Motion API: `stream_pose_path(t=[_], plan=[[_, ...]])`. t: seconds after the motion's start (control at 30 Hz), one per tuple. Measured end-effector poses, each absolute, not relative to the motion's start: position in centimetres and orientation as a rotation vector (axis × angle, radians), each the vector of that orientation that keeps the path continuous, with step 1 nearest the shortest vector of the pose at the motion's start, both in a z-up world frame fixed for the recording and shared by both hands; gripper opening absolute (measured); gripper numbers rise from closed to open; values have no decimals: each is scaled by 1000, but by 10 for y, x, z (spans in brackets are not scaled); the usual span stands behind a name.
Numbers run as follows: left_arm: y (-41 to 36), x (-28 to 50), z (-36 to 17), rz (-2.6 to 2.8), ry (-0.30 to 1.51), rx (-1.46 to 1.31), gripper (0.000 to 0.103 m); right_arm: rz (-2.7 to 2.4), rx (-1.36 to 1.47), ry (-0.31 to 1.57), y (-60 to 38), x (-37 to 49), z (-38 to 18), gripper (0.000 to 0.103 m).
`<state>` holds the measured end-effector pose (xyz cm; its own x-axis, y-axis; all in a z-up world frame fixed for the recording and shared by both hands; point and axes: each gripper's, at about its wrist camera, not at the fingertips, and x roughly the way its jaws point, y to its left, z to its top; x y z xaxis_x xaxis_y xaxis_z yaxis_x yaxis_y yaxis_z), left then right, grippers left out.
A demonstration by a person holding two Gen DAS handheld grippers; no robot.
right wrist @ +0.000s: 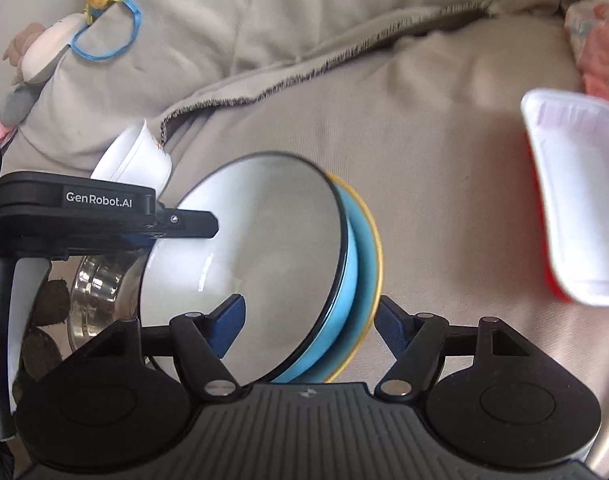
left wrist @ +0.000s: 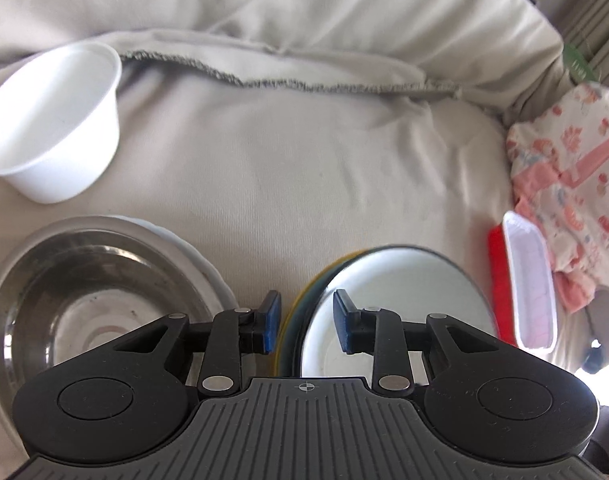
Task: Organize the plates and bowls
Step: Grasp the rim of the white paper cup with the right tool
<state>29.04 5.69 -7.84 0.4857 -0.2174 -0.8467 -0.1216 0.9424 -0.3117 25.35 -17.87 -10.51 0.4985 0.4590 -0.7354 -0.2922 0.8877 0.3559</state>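
Your left gripper (left wrist: 306, 322) has its fingers released and straddles the rim of the white enamel bowl (left wrist: 392, 304) at about 6 o'clock in the left wrist view; neither blue pad visibly presses the rim. Your right gripper (right wrist: 308, 326) is likewise spread wide, one finger inside the same bowl (right wrist: 256, 256) and the other outside the stack, grasping nothing yet.

The bowl is smooth, glossy enamel with a thin dark rim. It sits nested in a light blue dish (right wrist: 358, 280) and a yellow-edged plate (right wrist: 374, 248), all lying on a soft beige sofa cushion (left wrist: 304, 160). At 9 o'clock in the left wrist view a polished steel bowl (left wrist: 84, 280) rests in a white plate (left wrist: 208, 264); at 10 o'clock a matte white plastic tub (left wrist: 56, 120) lies tipped on its side. A red-and-white rectangular tray (left wrist: 524, 280) lies at 3 o'clock beside a floral cloth (left wrist: 572, 184).

Risks, as judged from here: the glazed rim is slick and thin, so a shallow pinch may slip. Closing both grippers on one rim could twist the bowl. The yielding cushion gives no firm base, so the nested stack may tilt or slide, or the lower dishes may lift along and drop.
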Motion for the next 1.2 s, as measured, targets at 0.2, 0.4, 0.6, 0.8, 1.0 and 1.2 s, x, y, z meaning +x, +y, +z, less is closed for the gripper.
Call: stream_pose_path(t=[0.2,0.4,0.6,0.8,1.0,1.2], plan=[[76,271,-57,-93,916,-444,32,353,30,691,-178,235,-55,88],[126,254,-42,-94,752,-534,32,287,-226,577,-130,253,-24,97],[217,236,-41,68,594,-610,32,326,-208,700,-63,304,-16,98],[320,230,-52,304,504,-632,32,427,-100,793,21,348,-30,99],[367,237,-92,166,503,-854,32,486,-130,898,107,367,-49,99],[353,262,-115,86,590,-871,32,475,-102,949,145,383,-72,94]])
